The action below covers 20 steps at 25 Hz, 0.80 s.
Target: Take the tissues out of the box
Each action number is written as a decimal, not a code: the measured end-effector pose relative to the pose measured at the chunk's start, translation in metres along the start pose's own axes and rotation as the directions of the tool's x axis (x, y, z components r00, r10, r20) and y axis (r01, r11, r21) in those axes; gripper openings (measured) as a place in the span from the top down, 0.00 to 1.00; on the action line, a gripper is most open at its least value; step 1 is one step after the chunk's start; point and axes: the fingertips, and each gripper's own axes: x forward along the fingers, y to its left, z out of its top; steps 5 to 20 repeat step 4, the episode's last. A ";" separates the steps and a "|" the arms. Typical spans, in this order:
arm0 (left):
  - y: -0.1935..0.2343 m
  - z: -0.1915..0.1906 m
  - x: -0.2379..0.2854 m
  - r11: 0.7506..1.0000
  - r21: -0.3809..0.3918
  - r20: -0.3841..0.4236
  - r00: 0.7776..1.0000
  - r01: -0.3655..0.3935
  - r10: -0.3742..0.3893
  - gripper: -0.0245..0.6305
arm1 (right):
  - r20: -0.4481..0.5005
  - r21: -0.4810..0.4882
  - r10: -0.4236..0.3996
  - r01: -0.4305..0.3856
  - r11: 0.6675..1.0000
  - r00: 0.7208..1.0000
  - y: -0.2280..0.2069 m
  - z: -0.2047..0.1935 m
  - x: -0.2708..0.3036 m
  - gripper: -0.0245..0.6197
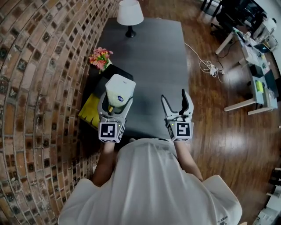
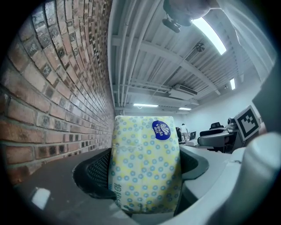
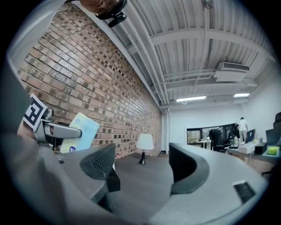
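Note:
A tissue pack [image 1: 119, 89], pale yellow with blue dots and a round blue logo, stands upright between the jaws of my left gripper [image 1: 117, 102], which is shut on it above the table's left side. In the left gripper view the pack [image 2: 147, 149] fills the gap between both fingers of that gripper [image 2: 145, 176]. My right gripper [image 1: 173, 97] hovers over the table's near edge, open, with nothing between its jaws [image 3: 142, 162]. From the right gripper view the pack [image 3: 81, 132] shows at the left, lifted and tilted. A black box [image 1: 115, 71] lies behind the pack, partly hidden.
The dark grey table [image 1: 158, 57] carries a white lamp [image 1: 130, 13] at its far end and pink flowers [image 1: 100, 57] by the brick wall. A yellow item [image 1: 91, 110] lies at the left edge. A cable and power strip [image 1: 208, 66] and desks [image 1: 254, 66] are on the right.

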 end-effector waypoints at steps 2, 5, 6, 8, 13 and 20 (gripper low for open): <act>0.000 0.002 -0.002 1.000 0.003 0.002 1.000 0.001 -0.001 0.30 | -0.004 0.000 0.006 -0.006 1.000 1.000 0.002 0.000 0.000 0.35; 0.000 0.003 -0.005 1.000 0.007 0.001 1.000 0.003 -0.003 0.30 | -0.008 0.001 0.010 -0.010 1.000 1.000 0.003 0.000 -0.001 0.35; 0.000 0.003 -0.005 1.000 0.007 0.001 1.000 0.003 -0.003 0.30 | -0.008 0.001 0.010 -0.010 1.000 1.000 0.003 0.000 -0.001 0.35; 0.000 0.003 -0.005 1.000 0.007 0.001 1.000 0.003 -0.003 0.30 | -0.008 0.001 0.010 -0.010 1.000 1.000 0.003 0.000 -0.001 0.35; 0.000 0.003 -0.005 1.000 0.007 0.001 1.000 0.003 -0.003 0.30 | -0.008 0.001 0.010 -0.010 1.000 1.000 0.003 0.000 -0.001 0.35; 0.000 0.003 -0.005 1.000 0.007 0.001 1.000 0.003 -0.003 0.30 | -0.008 0.001 0.010 -0.010 1.000 1.000 0.003 0.000 -0.001 0.35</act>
